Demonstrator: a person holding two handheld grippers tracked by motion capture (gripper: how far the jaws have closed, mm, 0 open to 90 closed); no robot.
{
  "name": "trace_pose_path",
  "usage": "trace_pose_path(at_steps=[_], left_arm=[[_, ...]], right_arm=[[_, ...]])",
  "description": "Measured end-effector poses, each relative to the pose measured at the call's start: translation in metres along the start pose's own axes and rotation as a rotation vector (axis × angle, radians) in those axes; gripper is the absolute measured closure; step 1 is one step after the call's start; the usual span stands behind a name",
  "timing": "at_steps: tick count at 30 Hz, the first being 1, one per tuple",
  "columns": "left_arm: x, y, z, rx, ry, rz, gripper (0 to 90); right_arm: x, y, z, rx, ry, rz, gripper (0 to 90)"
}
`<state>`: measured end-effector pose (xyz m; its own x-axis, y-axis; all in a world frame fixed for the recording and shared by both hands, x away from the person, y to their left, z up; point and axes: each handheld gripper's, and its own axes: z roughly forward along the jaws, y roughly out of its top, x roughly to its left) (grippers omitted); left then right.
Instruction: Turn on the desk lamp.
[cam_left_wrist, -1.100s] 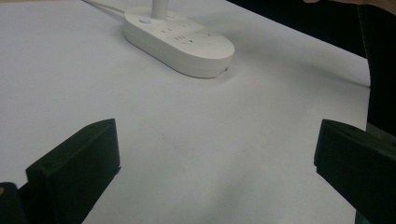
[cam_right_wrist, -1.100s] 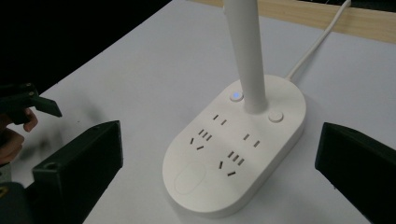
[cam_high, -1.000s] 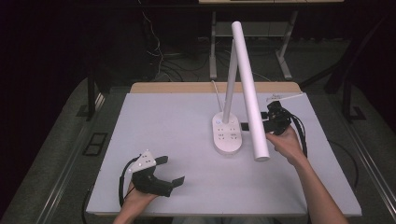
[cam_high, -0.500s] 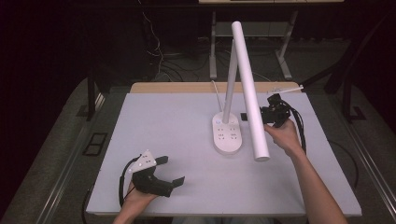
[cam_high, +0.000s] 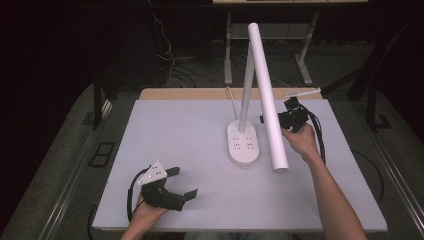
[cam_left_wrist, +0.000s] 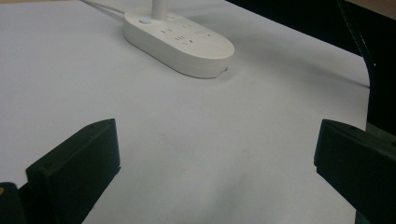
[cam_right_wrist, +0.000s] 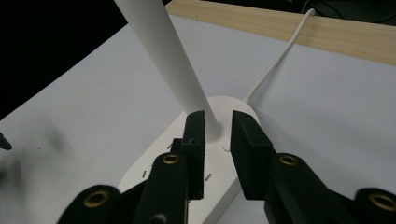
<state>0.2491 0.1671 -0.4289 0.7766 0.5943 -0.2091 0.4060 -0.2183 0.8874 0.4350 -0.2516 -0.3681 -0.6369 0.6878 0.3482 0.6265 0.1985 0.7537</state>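
A white desk lamp stands right of the table's middle: an oval base (cam_high: 244, 145) with sockets, an upright stem (cam_high: 245, 85) and a long tube head (cam_high: 265, 95) slanting down to the right. My right gripper (cam_high: 262, 119) reaches in under the head, its tips just right of the stem. In the right gripper view its jaws (cam_right_wrist: 217, 123) stand a narrow gap apart, with the stem (cam_right_wrist: 163, 51) and base (cam_right_wrist: 154, 144) seen beyond them and nothing held. My left gripper (cam_high: 184, 182) rests at the front left, wide open and empty (cam_left_wrist: 215, 154), facing the base (cam_left_wrist: 182, 39).
The lamp's white cable (cam_right_wrist: 275, 60) runs off the base toward a wooden strip (cam_high: 200, 93) along the table's far edge. Black cables trail from both grippers. The dark floor drops away past the table's edges (cam_high: 350, 227).
My right gripper has moved up and away from the near side, along the lamp head, toward the stem. The lamp and the left gripper have stayed put.
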Motion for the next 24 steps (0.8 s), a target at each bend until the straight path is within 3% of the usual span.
trace_pose_path(at_steps=[9,24], left_arm=[[0.001,0.0,0.0,-0.001,0.003,0.0,0.0],[0.001,0.0,-0.001,-0.002,0.003,0.0,0.0]], right_arm=[[-0.006,-0.003,0.015,0.02,0.02,0.024,89.0],[-0.011,-0.007,0.037,0.025,0.01,0.045,89.1]])
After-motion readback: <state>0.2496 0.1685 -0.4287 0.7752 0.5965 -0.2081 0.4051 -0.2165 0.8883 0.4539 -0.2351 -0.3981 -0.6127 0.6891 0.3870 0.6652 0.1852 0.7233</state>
